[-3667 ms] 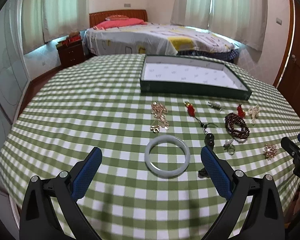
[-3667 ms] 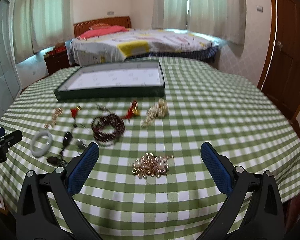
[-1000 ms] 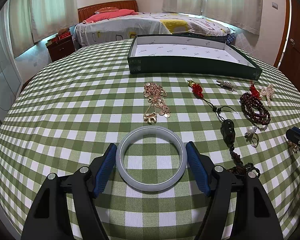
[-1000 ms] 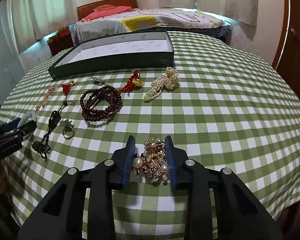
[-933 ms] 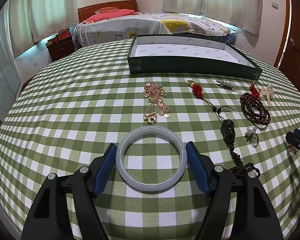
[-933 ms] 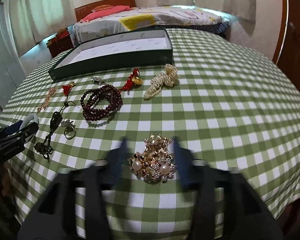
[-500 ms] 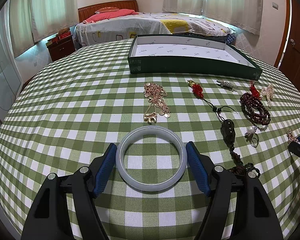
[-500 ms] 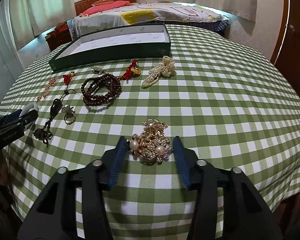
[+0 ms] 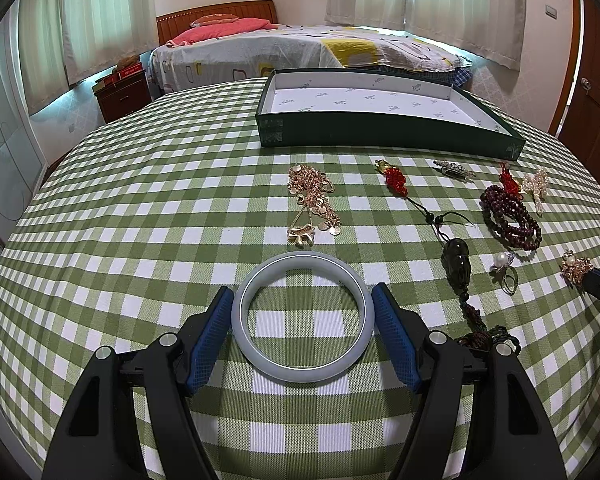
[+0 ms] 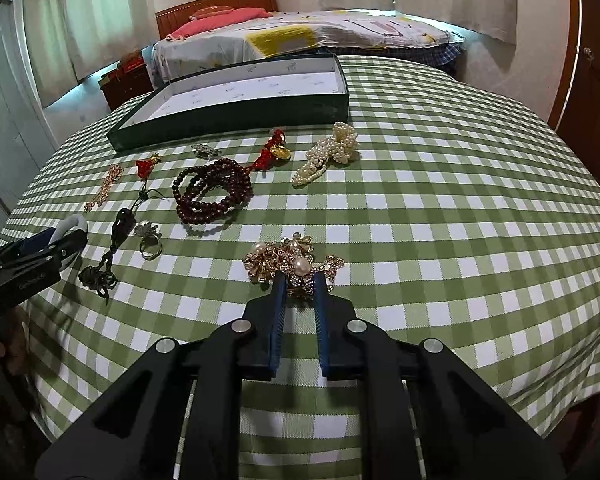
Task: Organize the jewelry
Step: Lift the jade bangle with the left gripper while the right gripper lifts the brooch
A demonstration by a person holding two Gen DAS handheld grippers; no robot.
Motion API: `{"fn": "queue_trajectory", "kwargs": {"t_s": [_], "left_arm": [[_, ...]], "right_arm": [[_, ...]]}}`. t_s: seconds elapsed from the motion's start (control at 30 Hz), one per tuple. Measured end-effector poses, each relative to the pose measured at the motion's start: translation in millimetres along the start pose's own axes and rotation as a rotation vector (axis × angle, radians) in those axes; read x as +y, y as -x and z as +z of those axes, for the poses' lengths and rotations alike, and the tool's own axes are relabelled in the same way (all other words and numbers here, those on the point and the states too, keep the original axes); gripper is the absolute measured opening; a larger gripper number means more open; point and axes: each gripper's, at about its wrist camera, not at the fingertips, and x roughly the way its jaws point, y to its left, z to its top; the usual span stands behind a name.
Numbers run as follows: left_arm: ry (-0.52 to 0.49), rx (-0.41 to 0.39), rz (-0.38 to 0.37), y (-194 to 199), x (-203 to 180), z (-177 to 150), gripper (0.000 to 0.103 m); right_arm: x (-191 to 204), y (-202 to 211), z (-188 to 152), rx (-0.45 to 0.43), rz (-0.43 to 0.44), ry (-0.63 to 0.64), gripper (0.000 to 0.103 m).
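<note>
A: What is the left gripper (image 9: 302, 322) on?

B: A pale grey-green bangle (image 9: 302, 316), smooth and glossy, lying flat on the green-and-white checked tablecloth (image 9: 140, 208). It sits between the blue pads (image 9: 210, 332), which stand at its outer rim on both sides. Jaws wide, spanning the ring. Real pressing or only touching: cannot tell.

A: Right gripper (image 10: 300, 284)?

B: Jaws have just been closing, now narrow, pinched on the near edge of a gold brooch cluster (image 10: 290, 260). Tangled gilt petals, two round pearls, small clear stones. Most of it spreads past the fingertips onto the cloth.

A: The rest of the jewelry?

B: All loose on the cloth, from the left wrist view. Gold chain necklace (image 9: 312, 204) with small discs, just beyond the bangle. Red knotted charm (image 9: 396, 178) on a black cord leading down to a dark carved pendant (image 9: 456, 264) and a tassel. A small silver clip (image 9: 452, 168) near the tray. Dark red bead bracelet (image 9: 510, 216) coiled in several loops, a red knot ornament touching its far side. A pearl ring (image 9: 506, 268) just near of the beads. A white pearl hairpiece (image 10: 328, 152) well right of them.

A: Containers?

B: One: a shallow dark green tray (image 9: 380, 132), white printed lining, at the far side of the table. Nothing in it.
</note>
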Motion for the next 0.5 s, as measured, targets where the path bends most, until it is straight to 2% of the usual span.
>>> {"fn": "queue_trajectory", "kwargs": {"t_s": [0.2,0.23,0.37,0.5], "left_arm": [[0.000,0.000,0.000,0.0,-0.3,-0.1,0.069],[0.000,0.000,0.000,-0.1,-0.5,-0.1,0.069],[0.000,-0.001,0.000,-0.1,-0.6,-0.2,0.069],[0.000,-0.001,0.000,-0.2,-0.7,-0.2,0.069]], "right_arm": [[4.3,-5.6,1.2,0.013,-0.005,0.026,0.014],[2.9,-7.3,1.1,0.012,0.003,0.008,0.017],[2.7,-9.2,3.3,-0.004,-0.009,0.003,0.044],[3.9,-14.2,5.9,-0.008,-0.007,0.013,0.045]]}}
